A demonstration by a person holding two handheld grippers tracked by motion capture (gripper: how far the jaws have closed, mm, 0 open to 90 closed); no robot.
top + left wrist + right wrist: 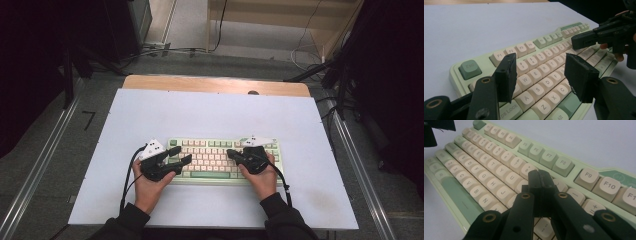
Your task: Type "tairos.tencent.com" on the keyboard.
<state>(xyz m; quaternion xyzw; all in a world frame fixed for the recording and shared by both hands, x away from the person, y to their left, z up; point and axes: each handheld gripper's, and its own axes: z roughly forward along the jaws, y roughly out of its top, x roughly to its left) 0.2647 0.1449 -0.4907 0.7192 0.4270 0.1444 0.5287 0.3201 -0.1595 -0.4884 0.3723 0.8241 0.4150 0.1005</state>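
A green keyboard (215,161) with cream keys lies on the white sheet, near the front. My left gripper (183,154) hovers over its left end, jaws open with nothing between them. In the left gripper view the left gripper (541,72) frames the letter keys of the keyboard (529,45) around W, E, S and D. My right gripper (231,153) is shut, its tips pointing left over the right half of the keys. In the right gripper view the right gripper (540,180) has its closed tips just above the keyboard (486,177), by the upper letter row. The right gripper (577,41) also appears at the upper right of the left gripper view.
The white sheet (210,115) covers most of a wooden table (215,84). Metal rails (40,165) run along both sides on the floor. Cables (305,52) and dark equipment stand behind the table.
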